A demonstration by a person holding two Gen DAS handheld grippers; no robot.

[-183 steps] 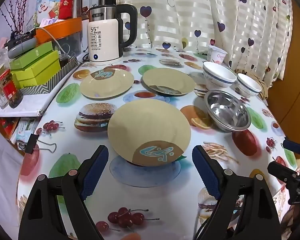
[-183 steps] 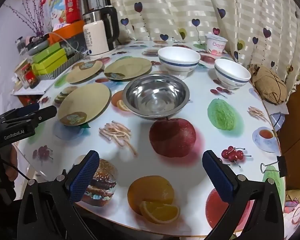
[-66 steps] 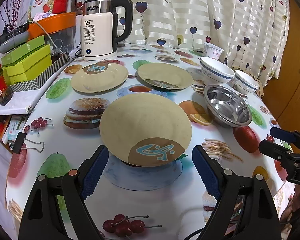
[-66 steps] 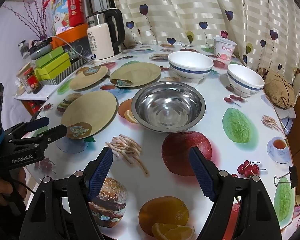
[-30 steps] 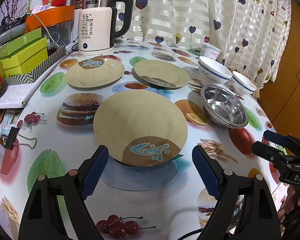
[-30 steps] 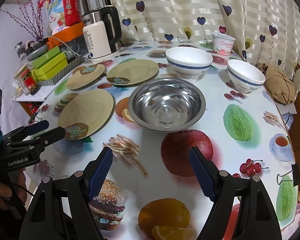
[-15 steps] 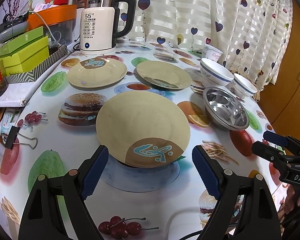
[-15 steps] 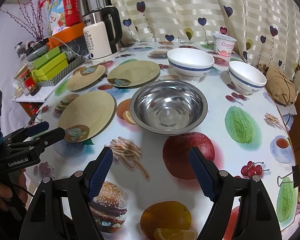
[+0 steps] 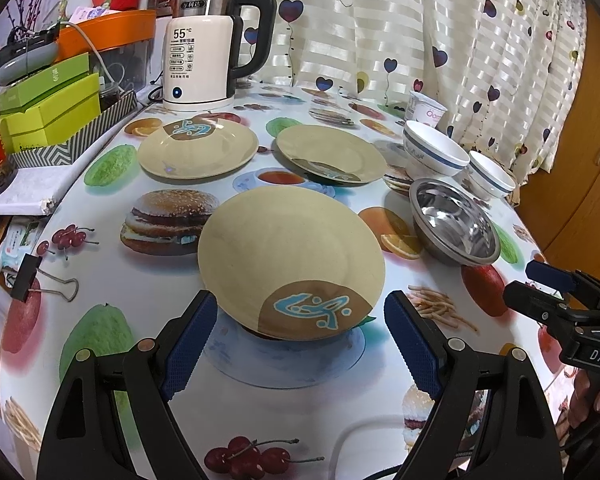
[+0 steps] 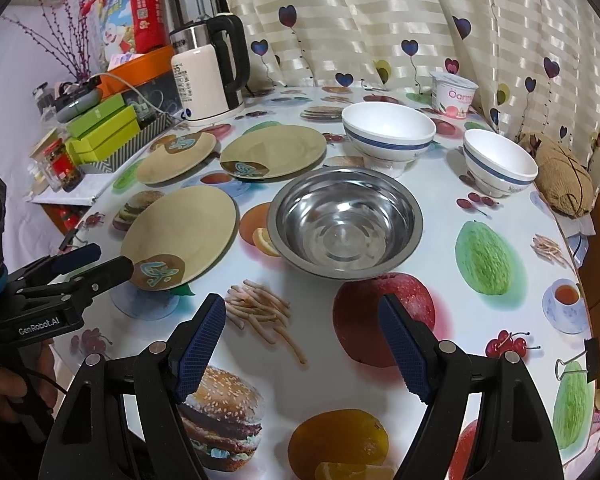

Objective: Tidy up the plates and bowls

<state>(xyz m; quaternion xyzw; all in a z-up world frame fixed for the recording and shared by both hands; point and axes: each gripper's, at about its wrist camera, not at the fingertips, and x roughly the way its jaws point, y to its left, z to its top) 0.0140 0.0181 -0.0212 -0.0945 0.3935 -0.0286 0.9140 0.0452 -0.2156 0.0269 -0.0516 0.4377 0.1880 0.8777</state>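
Note:
Three tan plates lie on the fruit-print table: the nearest plate (image 9: 292, 248) (image 10: 180, 232), a far-left plate (image 9: 198, 148) (image 10: 176, 156) and a middle plate (image 9: 332, 152) (image 10: 274, 152). My left gripper (image 9: 300, 320) (image 10: 96, 264) is open, its blue pads flanking the nearest plate's front rim without pressing it. A steel bowl (image 10: 344, 224) (image 9: 454, 220) sits just beyond my right gripper (image 10: 300, 320) (image 9: 548, 284), which is open and holds nothing. Behind it stand a large white bowl (image 10: 388, 132) (image 9: 434, 152) and a smaller white bowl (image 10: 500, 160) (image 9: 490, 178).
A white kettle (image 9: 204, 48) stands at the back left beside green boxes (image 9: 48, 104). A yogurt cup (image 10: 454, 94) is at the back near the curtain. A binder clip (image 9: 32, 276) grips the table's left edge. A brown bundle (image 10: 564, 184) lies at the right edge.

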